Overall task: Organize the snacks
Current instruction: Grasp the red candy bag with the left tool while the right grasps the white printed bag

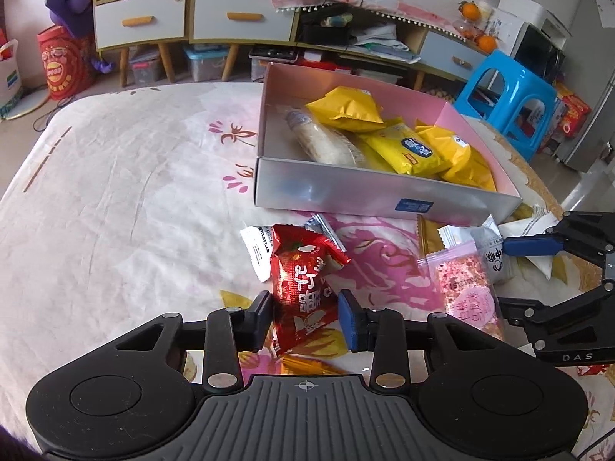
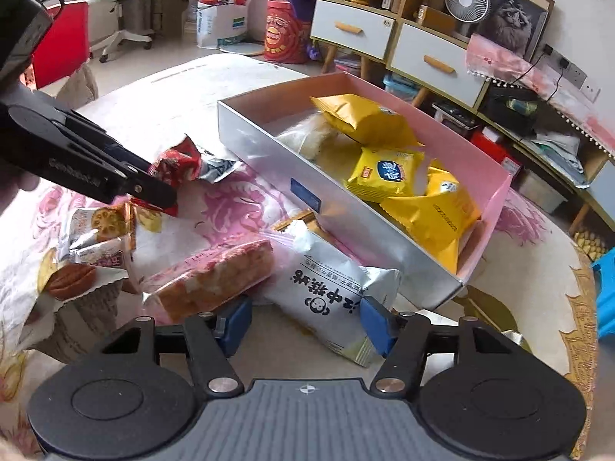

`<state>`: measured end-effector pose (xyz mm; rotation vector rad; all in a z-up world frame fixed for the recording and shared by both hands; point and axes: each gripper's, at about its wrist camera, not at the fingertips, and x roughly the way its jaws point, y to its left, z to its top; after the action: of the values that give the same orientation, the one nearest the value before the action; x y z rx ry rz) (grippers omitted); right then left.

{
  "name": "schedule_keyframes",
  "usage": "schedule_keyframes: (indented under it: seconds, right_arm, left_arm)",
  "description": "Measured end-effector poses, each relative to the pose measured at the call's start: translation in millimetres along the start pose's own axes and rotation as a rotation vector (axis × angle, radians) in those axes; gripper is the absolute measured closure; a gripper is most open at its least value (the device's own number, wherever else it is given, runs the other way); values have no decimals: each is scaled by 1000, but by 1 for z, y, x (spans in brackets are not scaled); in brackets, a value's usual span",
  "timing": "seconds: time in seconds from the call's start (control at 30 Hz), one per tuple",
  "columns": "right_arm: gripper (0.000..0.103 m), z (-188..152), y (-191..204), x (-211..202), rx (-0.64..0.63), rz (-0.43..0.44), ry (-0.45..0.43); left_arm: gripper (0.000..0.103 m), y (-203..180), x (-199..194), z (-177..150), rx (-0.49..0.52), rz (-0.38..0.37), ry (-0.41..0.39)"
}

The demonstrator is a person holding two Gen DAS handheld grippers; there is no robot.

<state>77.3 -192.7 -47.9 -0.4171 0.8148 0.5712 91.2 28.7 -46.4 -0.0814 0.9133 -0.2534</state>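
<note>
A pink-lined silver box (image 1: 376,196) (image 2: 269,153) holds several yellow snack packs (image 1: 415,148) (image 2: 388,173) and a pale rice cracker roll (image 1: 326,142). My left gripper (image 1: 305,315) has its pads against both sides of a red snack packet (image 1: 303,280) that lies on the cloth; it also shows in the right wrist view (image 2: 177,163). My right gripper (image 2: 305,322) is open around a silver-white packet (image 2: 326,296) (image 1: 494,253), pads near its sides but apart. A pink clear-wrapped cake (image 2: 215,276) (image 1: 469,292) lies beside it.
More loose snacks lie on the floral tablecloth: a white-and-black wrapper (image 1: 257,247), a lotus-root packet (image 2: 100,226), a brown pastry (image 2: 71,280). A blue stool (image 1: 507,96) and cabinets (image 1: 192,15) stand beyond the table.
</note>
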Motion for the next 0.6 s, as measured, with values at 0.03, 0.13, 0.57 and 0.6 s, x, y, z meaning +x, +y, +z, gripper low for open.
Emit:
schedule_keyframes:
  seconds: [0.03, 0.13, 0.57, 0.6]
  right_arm:
    - [43, 0, -1, 1, 10, -8, 9]
    - [33, 2, -7, 6, 75, -16, 28]
    - [30, 13, -8, 26, 188, -22, 30]
    - [36, 14, -9, 25, 191, -25, 28]
  left_arm:
    - [69, 0, 0, 0, 2, -1, 1]
    - [69, 0, 2, 0, 8, -2, 1]
    - [68, 4, 10, 2, -14, -34, -18]
    - [69, 5, 10, 2, -14, -38, -19]
